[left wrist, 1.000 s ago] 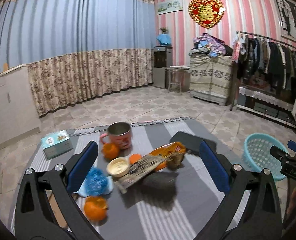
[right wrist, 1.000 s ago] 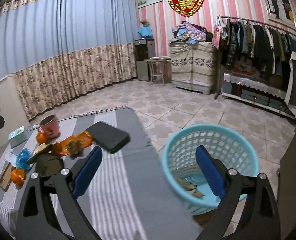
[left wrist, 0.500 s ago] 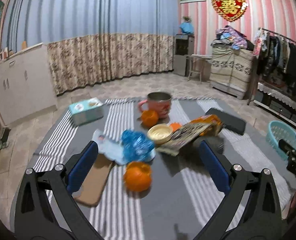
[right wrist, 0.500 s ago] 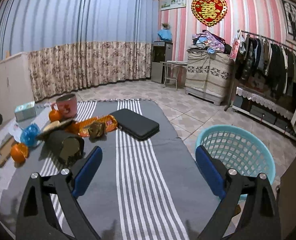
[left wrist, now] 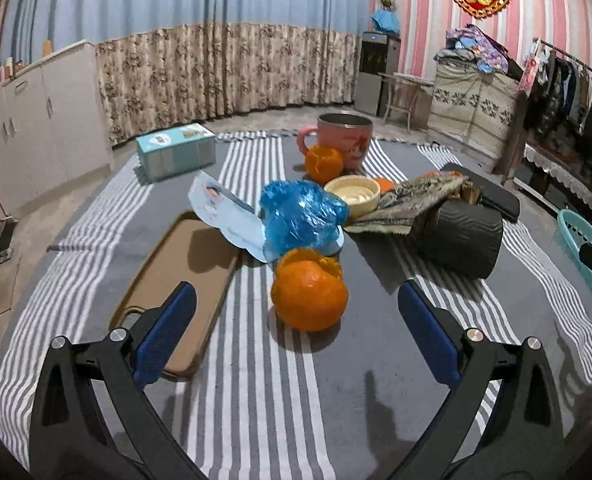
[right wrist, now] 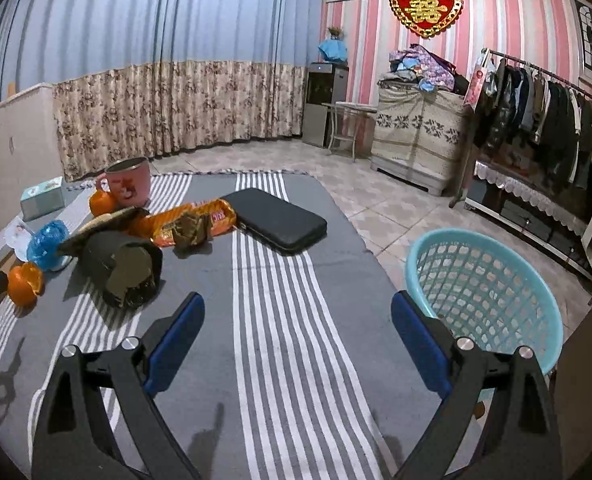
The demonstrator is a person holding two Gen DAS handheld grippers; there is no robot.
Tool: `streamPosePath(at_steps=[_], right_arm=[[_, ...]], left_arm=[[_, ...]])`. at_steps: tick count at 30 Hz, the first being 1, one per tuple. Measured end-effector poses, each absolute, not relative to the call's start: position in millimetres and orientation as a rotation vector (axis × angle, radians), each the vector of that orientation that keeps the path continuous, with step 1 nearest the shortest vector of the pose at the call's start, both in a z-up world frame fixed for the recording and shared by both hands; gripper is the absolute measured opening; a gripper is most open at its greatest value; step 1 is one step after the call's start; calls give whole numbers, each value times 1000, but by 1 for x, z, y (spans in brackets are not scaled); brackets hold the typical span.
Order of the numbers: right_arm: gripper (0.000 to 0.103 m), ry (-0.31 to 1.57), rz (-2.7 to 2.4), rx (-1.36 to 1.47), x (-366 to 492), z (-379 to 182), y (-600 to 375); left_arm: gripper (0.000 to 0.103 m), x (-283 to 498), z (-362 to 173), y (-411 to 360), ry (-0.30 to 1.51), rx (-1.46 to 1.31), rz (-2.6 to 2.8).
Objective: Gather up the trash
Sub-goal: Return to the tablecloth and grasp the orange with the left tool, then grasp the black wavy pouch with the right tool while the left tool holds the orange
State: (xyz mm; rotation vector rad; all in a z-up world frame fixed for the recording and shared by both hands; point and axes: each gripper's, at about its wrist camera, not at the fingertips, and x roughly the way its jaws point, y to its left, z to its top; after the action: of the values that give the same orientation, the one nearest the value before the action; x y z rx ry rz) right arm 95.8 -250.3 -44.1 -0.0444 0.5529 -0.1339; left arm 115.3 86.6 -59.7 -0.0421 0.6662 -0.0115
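Note:
My left gripper (left wrist: 296, 316) is open and empty, its jaws on either side of a half-peeled orange peel (left wrist: 310, 290) on the striped tablecloth. Behind it lie a crumpled blue plastic bag (left wrist: 300, 218), a pale blue paper wrapper (left wrist: 225, 208), a dark patterned wrapper (left wrist: 412, 200) and a black crumpled cup (left wrist: 462, 236). My right gripper (right wrist: 298, 320) is open and empty above bare cloth. The turquoise trash basket (right wrist: 484, 284) stands on the floor at the table's right edge. An orange snack wrapper (right wrist: 191, 220) lies mid-table in the right wrist view.
A brown tray (left wrist: 179, 276) lies left of the orange peel. A pink mug (left wrist: 344, 140), a second orange (left wrist: 324, 162), a cream lid (left wrist: 354, 194), a teal tissue box (left wrist: 175, 150) and a black case (right wrist: 279, 220) stand on the table. A clothes rack (right wrist: 544, 120) is at right.
My left gripper has swung left and come down close to the orange peel. My right gripper has turned from over the basket to over the table. Both stay open.

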Motion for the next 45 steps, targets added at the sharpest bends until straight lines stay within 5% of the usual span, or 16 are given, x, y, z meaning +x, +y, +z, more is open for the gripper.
streamPosePath(at_steps=[10,15,20,45], right_arm=[[92,587,-134,-60,101,-52,-244],[92,607,-127,-49,104,-54,-241],[92,612,-115,-51,106,-55,-233],[92,747,42,-10,175,-64,-123]], left_arm=[[71,154,-84,84,846,-64,-89],[48,162,-90,83,894,-59,-97],[40,156,-87,86,878,-68,-111],[37,135,-15,141,667,-61,-89]])
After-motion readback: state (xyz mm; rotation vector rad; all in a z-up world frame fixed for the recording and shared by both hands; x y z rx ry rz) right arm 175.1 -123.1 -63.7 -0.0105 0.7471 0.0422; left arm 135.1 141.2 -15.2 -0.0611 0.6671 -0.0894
